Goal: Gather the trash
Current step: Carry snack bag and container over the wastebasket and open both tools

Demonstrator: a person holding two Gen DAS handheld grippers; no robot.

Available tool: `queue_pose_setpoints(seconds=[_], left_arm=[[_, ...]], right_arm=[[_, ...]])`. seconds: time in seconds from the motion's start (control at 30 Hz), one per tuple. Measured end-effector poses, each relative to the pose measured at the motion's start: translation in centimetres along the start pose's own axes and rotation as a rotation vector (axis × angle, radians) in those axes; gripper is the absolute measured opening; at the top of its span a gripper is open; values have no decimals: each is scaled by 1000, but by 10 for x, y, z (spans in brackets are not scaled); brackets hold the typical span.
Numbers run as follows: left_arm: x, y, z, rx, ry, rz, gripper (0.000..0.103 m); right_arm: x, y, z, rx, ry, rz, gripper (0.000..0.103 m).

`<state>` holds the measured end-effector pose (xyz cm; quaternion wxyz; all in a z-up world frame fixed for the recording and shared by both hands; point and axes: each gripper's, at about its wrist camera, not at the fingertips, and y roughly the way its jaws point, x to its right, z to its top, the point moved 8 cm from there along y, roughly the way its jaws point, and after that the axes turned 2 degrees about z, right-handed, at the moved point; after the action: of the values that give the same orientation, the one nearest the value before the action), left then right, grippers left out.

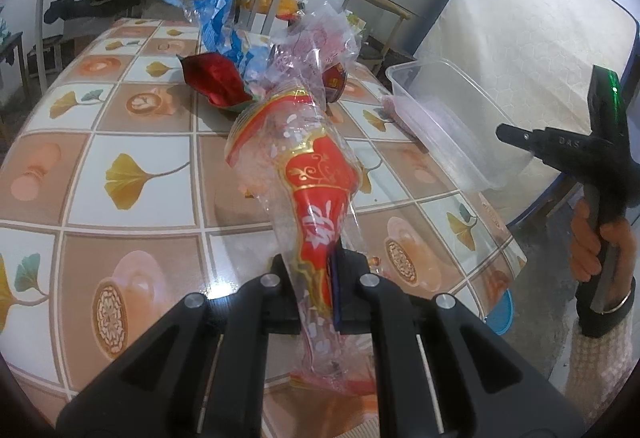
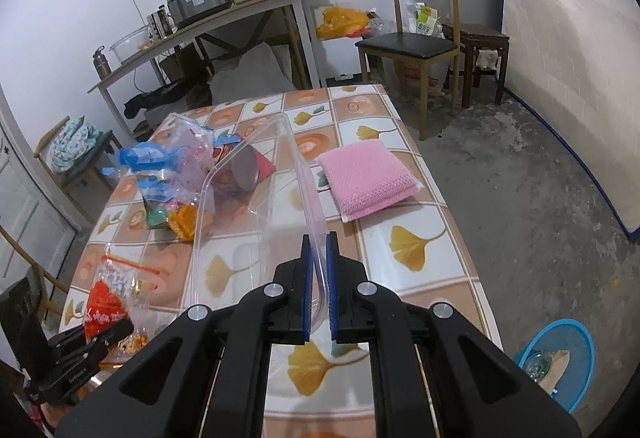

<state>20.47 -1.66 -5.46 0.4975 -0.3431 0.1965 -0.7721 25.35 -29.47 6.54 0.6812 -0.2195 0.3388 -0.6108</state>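
Note:
My left gripper [image 1: 326, 278] is shut on a clear plastic bag with a red and gold print [image 1: 316, 174], held above the tiled table; the same bag [image 2: 108, 302] shows at the lower left of the right wrist view. My right gripper [image 2: 319, 290] is shut on the rim of a clear plastic box [image 2: 256, 198], tilted over the table; the box [image 1: 448, 122] also shows at the right of the left wrist view. A heap of wrappers [image 1: 236, 50], blue, red and clear, lies farther back on the table [image 2: 168, 174].
A pink sponge pad [image 2: 370, 176] lies on the table [image 2: 416, 278] near its right edge. A blue bin [image 2: 560, 362] stands on the floor at the lower right. A chair [image 2: 412, 42], a stool and a cluttered side table [image 2: 224, 18] stand behind. A mattress [image 1: 532, 50] leans at the right.

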Motion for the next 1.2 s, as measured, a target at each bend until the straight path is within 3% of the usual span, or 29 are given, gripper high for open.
queue_pose_setpoints(seconds=[0.2,0.43,0.6,0.8,1.0,1.2], left_arm=[[16,-8,6,24,33,-11,8],[55,-14,22,61,114,-58,8],[97,-5,27,49,181,-122,7],[176,8,29,28,286,-237,7],[282,38,3,-83,448,-380,7],[386,93,-66,-284,553,-513,7]], right_arm=[[14,-30,-6,40,36,10,7],[55,-78,-11,112,97,-46,7],[95,-117,-25,170,166,-100,7],[162,-168,-58,236,283,-199,7],[256,-206,-123,261,476,-322,7],[345,-212,-213,210,675,-455,7]])
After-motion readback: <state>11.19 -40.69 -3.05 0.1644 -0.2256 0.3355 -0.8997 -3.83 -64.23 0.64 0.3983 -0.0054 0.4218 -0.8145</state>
